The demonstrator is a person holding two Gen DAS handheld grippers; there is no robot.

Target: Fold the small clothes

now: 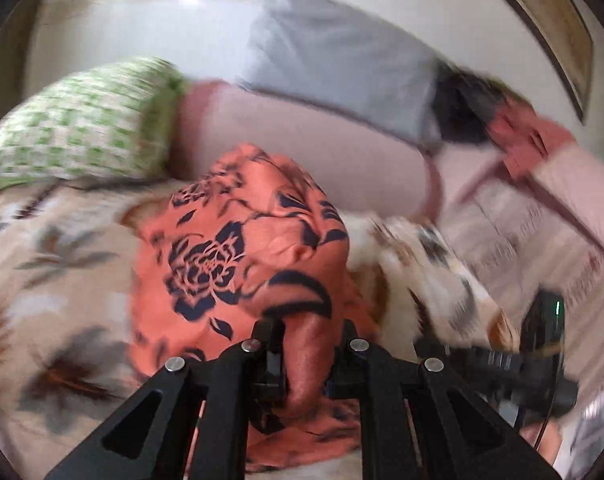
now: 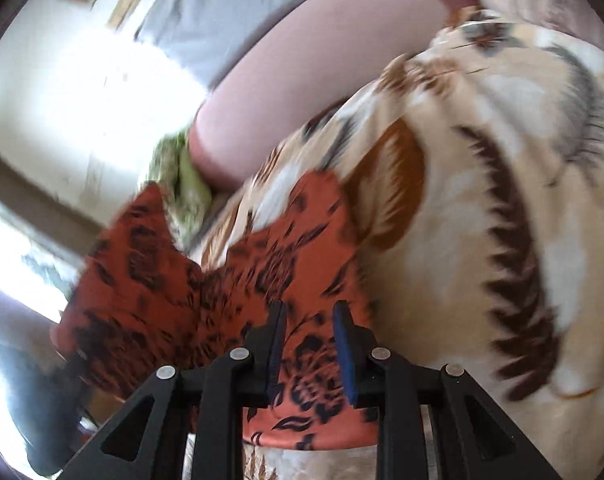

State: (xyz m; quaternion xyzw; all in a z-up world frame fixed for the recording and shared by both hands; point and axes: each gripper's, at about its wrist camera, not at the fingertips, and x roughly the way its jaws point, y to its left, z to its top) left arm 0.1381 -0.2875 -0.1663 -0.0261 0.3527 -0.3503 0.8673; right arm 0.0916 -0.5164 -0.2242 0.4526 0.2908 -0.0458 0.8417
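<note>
An orange garment with a dark flower print point(image 1: 238, 256) is lifted above the floral bed cover point(image 1: 50, 280). My left gripper point(image 1: 308, 344) is shut on a bunched fold of this garment, which hangs between its fingers. In the right wrist view the same garment point(image 2: 206, 292) spreads out to the left. My right gripper point(image 2: 308, 320) has the garment's edge between its blue pads point(image 2: 344, 352), with a gap between the jaws. The right gripper body point(image 1: 514, 364) shows at the lower right of the left wrist view. Both views are blurred by motion.
A green checked pillow point(image 1: 82, 128) lies at the left, a pink bolster point(image 1: 302, 152) behind the garment, and a grey pillow point(image 1: 334, 64) beyond it. A pink-sleeved arm point(image 1: 574, 184) crosses the right. The floral cover point(image 2: 482, 200) is heaped at the right.
</note>
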